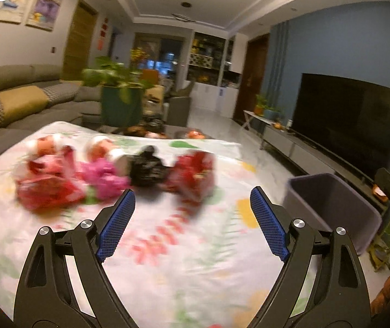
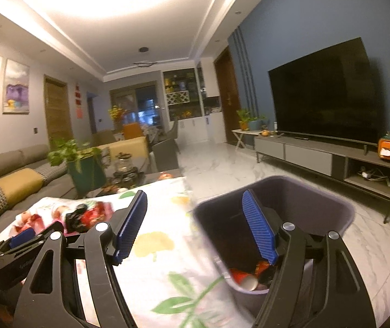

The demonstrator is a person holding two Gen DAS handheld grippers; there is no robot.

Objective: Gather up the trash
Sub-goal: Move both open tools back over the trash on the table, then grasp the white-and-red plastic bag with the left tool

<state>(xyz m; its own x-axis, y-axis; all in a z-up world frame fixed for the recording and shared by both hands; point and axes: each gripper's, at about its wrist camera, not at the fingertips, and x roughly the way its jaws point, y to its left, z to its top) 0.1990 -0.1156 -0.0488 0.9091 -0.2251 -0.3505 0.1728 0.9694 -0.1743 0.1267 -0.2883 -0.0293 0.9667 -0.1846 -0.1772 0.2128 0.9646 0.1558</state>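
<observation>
The floral-clothed table [image 1: 167, 259] is carrying the trash at its far side, toward twelve o'clock of the left gripper [image 1: 192, 205]. The grey bin [image 2: 339, 213] is standing off the table edge at three o'clock, already holding a red cup [image 2: 242, 277]. The crumpled wrappers look light, soft and crackly, so pinching a raised fold should work best. The red wrapper [image 1: 192, 175] is lying straight ahead, the black wrapper [image 1: 147, 168] just beside it. The left gripper is hovering, jaws spread wide and empty. The right gripper [image 2: 195, 218] is hanging over the bin rim, likewise gaping and empty.
</observation>
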